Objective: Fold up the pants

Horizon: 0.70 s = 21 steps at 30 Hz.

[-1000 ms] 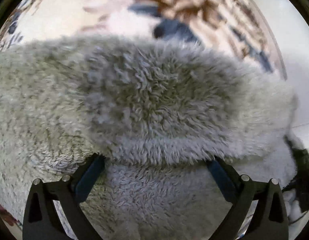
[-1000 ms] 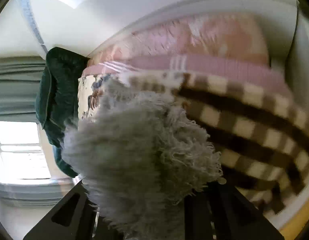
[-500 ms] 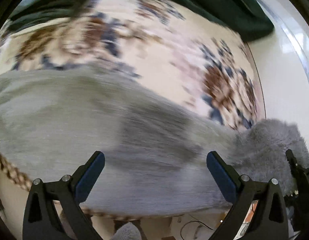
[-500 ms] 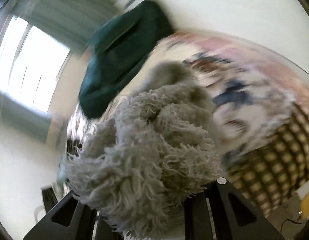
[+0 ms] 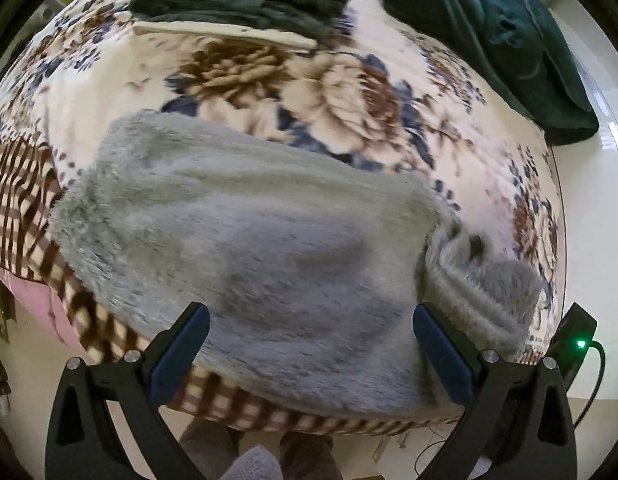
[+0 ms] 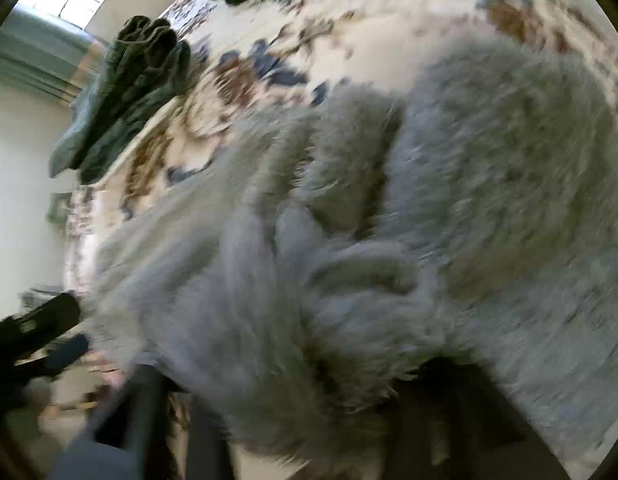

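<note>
The grey fluffy pants (image 5: 253, 240) lie spread on a floral blanket (image 5: 269, 80), their near edge at the bed's front. My left gripper (image 5: 309, 350) is open and empty, hovering above the pants' near edge. In the right wrist view the pants (image 6: 489, 184) fill the frame, blurred. My right gripper (image 6: 293, 412) is shut on a bunched end of the pants (image 6: 309, 320), with its fingers mostly hidden by the fleece. That bunched end shows at the right in the left wrist view (image 5: 481, 292).
Dark green folded garments (image 5: 245, 4) lie at the far side of the bed, and a dark green cloth (image 5: 509, 48) at the far right. A brown checked blanket (image 5: 21, 200) hangs at the left edge. White floor (image 5: 597, 208) lies to the right.
My left gripper has pulled back and up from the pants, which now lie spread on the bed. My right gripper has swung down toward the bed, still holding the bunched end.
</note>
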### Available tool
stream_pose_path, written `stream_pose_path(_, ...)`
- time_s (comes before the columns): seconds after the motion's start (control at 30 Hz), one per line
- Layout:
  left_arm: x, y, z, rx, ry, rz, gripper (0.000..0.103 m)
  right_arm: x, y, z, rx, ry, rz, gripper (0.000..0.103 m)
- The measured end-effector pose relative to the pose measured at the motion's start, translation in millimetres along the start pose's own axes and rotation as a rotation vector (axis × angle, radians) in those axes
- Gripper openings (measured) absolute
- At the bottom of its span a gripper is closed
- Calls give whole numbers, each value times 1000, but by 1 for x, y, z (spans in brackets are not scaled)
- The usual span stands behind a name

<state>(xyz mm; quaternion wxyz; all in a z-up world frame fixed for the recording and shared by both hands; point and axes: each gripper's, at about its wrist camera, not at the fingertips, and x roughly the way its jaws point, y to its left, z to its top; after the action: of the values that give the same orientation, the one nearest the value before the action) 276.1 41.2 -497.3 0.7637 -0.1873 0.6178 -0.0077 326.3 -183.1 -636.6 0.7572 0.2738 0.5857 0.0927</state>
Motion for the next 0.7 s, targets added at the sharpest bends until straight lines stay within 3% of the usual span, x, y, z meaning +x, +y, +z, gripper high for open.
stream_pose_path(0.1,3,4,9,-5,10,-46,103,-34,-12,-6,80,-52,10,103)
stream_pose_path(0.27,17,-36,28,73,25,-139,103,-88,-54,-13,216,-148,-131,103)
stream_pose_path(0.37,49,-78,38,175,56,-134,103,-100,-90,-9,283,-152,-222,103)
stream_pose_path(0.5,103,-117,45,252,145,-108,103,-113,-118,-8,340,-171,-267,103)
stream_pose_path(0.53,116,-125,44,273,171,-117,96,-115,-123,-9,351,-174,-270,103)
stream_pose_path(0.57,129,-131,42,299,193,-124,82,-114,-129,-9,367,-166,-280,103)
stream_pose_path(0.6,137,-133,40,309,201,-142,39,-113,-133,-8,385,-154,-289,103)
stream_pose_path(0.63,141,-132,40,304,214,-185,13,-111,-138,-9,400,-147,-289,103)
stream_pose_path(0.7,129,-117,41,244,181,-240,11,-108,-140,-13,408,-141,-283,103)
